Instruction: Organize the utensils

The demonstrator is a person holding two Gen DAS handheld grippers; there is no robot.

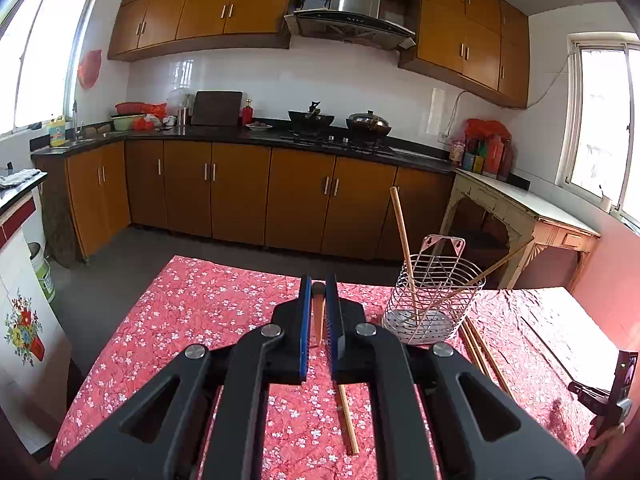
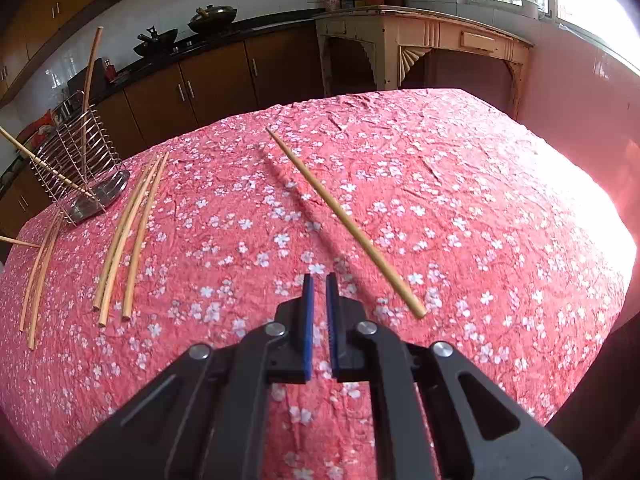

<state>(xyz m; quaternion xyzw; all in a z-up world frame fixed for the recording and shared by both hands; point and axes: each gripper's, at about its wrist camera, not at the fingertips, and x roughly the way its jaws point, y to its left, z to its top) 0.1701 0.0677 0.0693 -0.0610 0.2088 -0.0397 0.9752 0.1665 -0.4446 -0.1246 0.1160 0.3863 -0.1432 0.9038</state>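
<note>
The chopstick point(image 1: 319, 312) in the left hand-held gripper point(image 1: 319, 282) is a thin wooden stick, pinched between the two blue pads. Its dark end shows at the fingertips, and a pale length that seems to be the same stick comes out below the jaws point(image 1: 348, 420), above the red flowered cloth point(image 1: 200, 320). Such a stick is light and stiff, so I judge that it needs little force. It is also smooth and round, so it may turn or slide in the pads if it is held far from its middle.

The wire basket point(image 1: 434, 296) stands just to the right of this gripper on the surface. Two chopsticks already lean inside it, one nearly upright point(image 1: 402, 236) and one tilted to the right point(image 1: 500, 264). The basket looks light, so a stick that pushes on its rim could tip it. It is safer to drop the stick in from above, point down.

More chopsticks lie flat on the cloth: a group of three point(image 2: 128, 236) near the basket point(image 2: 76, 172), a pair point(image 2: 38, 276) further left, and a single one point(image 2: 344, 220) lying at a slant just in front of the right hand-held gripper point(image 2: 319, 280). The right gripper holds nothing; its jaws stand almost together with a narrow gap.

A flat stick gives little height to catch, so I would take it near the middle, with the pads across its length.
</note>
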